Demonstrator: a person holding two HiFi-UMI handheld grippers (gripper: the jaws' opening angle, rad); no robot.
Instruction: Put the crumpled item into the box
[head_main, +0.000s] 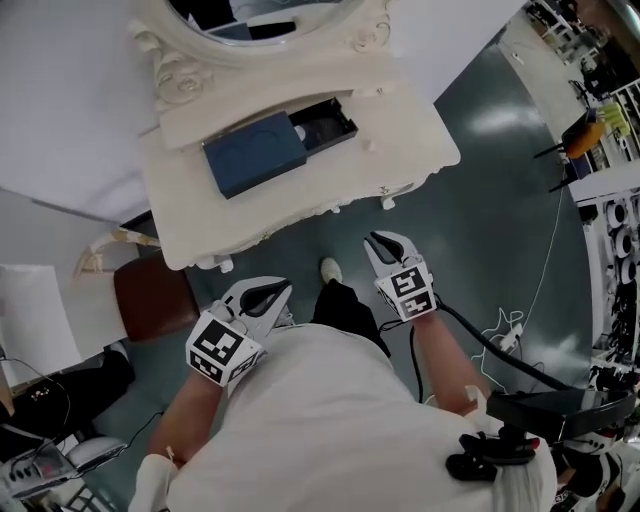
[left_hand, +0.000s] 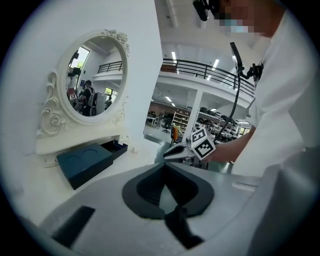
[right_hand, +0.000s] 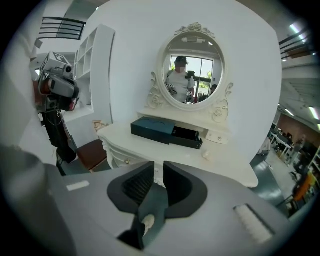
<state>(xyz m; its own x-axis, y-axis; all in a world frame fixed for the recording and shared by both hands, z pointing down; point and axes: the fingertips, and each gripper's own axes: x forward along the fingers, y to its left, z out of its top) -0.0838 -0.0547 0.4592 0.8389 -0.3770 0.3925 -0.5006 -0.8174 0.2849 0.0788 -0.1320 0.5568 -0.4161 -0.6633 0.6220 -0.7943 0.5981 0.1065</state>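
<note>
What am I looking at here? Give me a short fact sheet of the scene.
Furniture: white dressing table with oval mirror
Box: dark blue box on the table, slid open
Crumpled item: small pale lump on the tabletop near the box, untouched
Left hand-held gripper: jaws together, empty
Right hand-held gripper: jaws slightly apart, empty
Seat: brown stool beside the table

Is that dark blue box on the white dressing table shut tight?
No, the dark blue box has its black tray slid out to one side on the dressing table.
</note>
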